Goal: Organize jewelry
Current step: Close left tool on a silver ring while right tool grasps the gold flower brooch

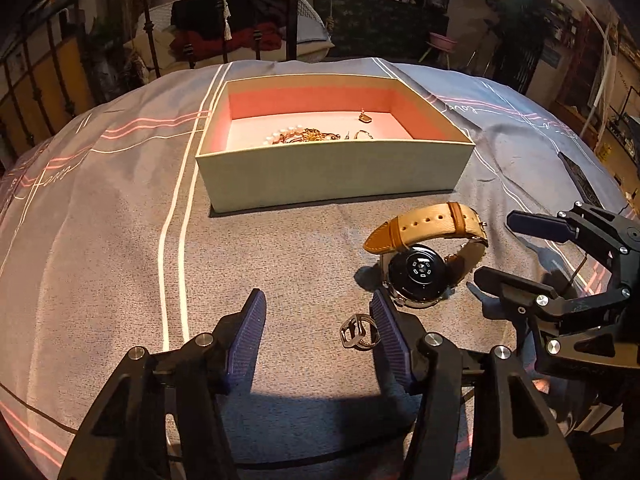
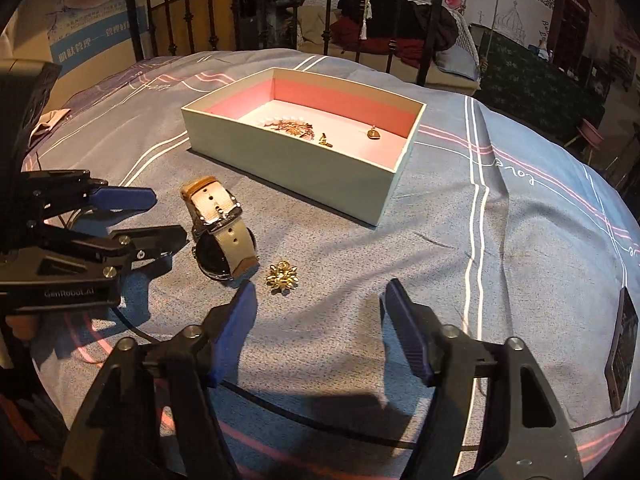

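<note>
Left tongs [image 1: 318,326] spread wide, nothing between the pads, low over the bed [image 1: 120,240]. Right tongs [image 2: 318,308] likewise spread wide and empty.

Landmark = box [image 1: 332,172], pale outside, pink lining, open top, sitting on the grey-blue striped bedspread.

Nearest, on the near side of the box:
- ring [image 1: 359,333]: dark metal, openwork band, lying flat on the bedspread just inside the left tongs' right pad [image 1: 390,344], close to it; contact can't be told.
- brooch [image 2: 282,277]: gold, flower/starburst shape with small petals, flat on the bedspread just ahead of the right tongs' left pad [image 2: 240,316], apart from it.
- watch [image 1: 424,258]: round dark case, steel rim, tan strap with brown leather tips and punched holes, strap buckled into a loop. Rests on its side, case back facing the left camera. Sits between the tongs and the box's near wall, just beside the brooch. Right tongs' fingertips point at it from the side, near but not touching.

Inside the box, on the pink floor:
- necklace tangle [image 1: 304,136]: white pearls plus gold chain, bunched toward the middle.
- small gold earring-like bits [image 2: 326,141] beside the tangle; detail too small.
- gold pendant [image 2: 374,133] on its own nearer the far wall.

Far side of the box: black iron bed frame [image 2: 360,20], clothes piled behind it.
</note>
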A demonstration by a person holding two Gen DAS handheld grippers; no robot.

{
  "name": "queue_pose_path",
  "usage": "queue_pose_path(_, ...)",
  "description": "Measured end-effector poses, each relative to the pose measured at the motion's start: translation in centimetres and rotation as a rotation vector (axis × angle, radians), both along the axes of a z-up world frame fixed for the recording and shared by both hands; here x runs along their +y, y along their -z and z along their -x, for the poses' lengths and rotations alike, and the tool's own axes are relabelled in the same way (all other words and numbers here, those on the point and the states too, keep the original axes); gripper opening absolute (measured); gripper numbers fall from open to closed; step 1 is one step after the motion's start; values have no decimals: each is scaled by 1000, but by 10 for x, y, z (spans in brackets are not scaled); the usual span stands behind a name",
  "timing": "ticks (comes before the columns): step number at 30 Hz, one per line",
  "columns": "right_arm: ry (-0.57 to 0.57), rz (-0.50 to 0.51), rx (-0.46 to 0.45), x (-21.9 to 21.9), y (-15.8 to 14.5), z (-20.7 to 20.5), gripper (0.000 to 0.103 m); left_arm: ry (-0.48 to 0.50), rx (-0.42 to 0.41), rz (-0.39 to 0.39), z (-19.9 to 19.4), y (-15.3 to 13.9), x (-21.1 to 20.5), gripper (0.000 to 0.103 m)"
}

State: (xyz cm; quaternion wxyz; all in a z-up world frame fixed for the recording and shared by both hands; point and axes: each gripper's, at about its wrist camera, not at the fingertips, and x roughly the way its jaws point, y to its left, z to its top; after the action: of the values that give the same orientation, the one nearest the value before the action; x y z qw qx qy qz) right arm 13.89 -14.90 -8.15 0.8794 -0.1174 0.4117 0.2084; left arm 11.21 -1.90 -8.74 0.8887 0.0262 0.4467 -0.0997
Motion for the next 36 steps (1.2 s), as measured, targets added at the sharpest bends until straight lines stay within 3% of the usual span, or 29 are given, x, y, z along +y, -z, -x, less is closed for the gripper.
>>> queue_pose_path(10,-25,-4,9,11,6,-6,38,11,-3,44,8,-4,5,55)
queue_pose_path(19,-16,-21,13,9,5,-8,38,67,-13,-6,16,1,-17,53)
queue_pose_path(22,-25,-23,15,10,5,-8,38,88,-37,-45,18,3,-25,38)
queue_pose_path(23,-31,-30,21,10,5,-7,36,96,-36,-40,17,3,-25,29)
queue_pose_path(25,-35,-37,21,11,5,-7,25,100,-34,-33,17,3,-25,19)
queue_pose_path(30,-39,-43,14,12,4,-5,19,98,-33,-26,17,1,-23,19)
queue_pose_path(36,-36,-54,0,7,0,3,19,70,-41,5,17,-7,-12,19)
